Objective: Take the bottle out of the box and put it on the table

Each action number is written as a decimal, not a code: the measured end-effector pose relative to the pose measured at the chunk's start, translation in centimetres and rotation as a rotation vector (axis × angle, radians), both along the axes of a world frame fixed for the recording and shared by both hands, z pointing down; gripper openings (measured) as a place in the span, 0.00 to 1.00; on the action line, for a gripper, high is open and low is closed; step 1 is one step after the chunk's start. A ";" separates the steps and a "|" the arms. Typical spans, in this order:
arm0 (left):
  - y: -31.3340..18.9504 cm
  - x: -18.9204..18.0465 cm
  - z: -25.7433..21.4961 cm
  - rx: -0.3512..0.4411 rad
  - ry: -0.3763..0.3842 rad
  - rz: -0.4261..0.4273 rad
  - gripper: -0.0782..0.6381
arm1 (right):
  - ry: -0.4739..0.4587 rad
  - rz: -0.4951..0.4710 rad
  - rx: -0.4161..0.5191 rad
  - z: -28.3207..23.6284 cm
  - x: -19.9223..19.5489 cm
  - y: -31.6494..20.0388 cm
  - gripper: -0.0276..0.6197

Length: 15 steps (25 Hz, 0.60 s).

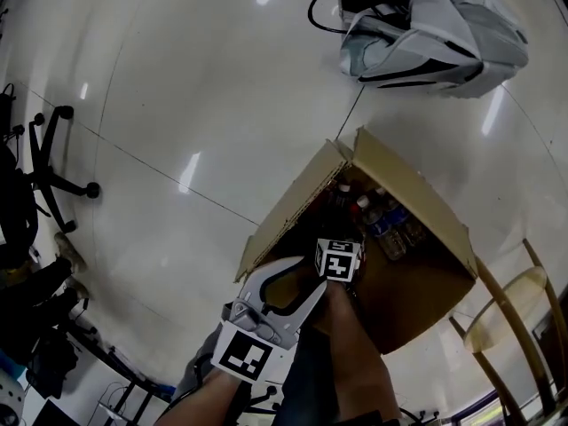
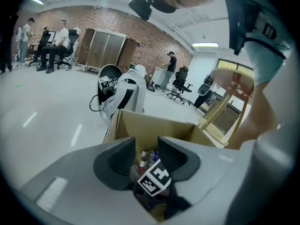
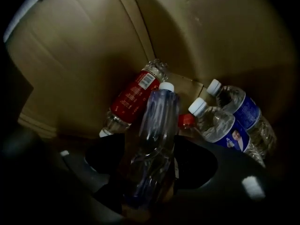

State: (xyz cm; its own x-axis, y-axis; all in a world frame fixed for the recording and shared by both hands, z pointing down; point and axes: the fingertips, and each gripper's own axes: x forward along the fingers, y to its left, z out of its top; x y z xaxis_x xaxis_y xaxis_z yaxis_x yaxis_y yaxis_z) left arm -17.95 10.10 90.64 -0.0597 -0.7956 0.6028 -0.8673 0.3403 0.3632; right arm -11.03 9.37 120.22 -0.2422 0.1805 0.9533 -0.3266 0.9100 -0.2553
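An open cardboard box [image 1: 408,180] stands on the pale floor with several bottles [image 1: 386,224] in it. My right gripper [image 3: 151,161] is down inside the box, and its marker cube [image 1: 338,258] shows at the opening. Its jaws stand wide around a clear, white-capped bottle [image 3: 157,125] that lies between them. Beside that bottle lie a red-label bottle [image 3: 133,97] and two blue-label bottles [image 3: 220,128]. My left gripper [image 2: 146,157] hangs open and empty above the box's near edge [image 2: 154,128], just left of the right one [image 1: 297,282].
A white and grey bag [image 1: 435,34] with a black cable lies on the floor beyond the box. A wooden chair [image 1: 515,300] stands close on the right, and a black office chair [image 1: 53,162] at far left. People [image 2: 58,36] sit far off.
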 end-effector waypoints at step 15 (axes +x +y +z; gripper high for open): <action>0.2 -0.1 0.5 0.008 -0.047 0.047 0.33 | 0.211 -0.034 0.071 4.6 -1.3 -1.8 0.52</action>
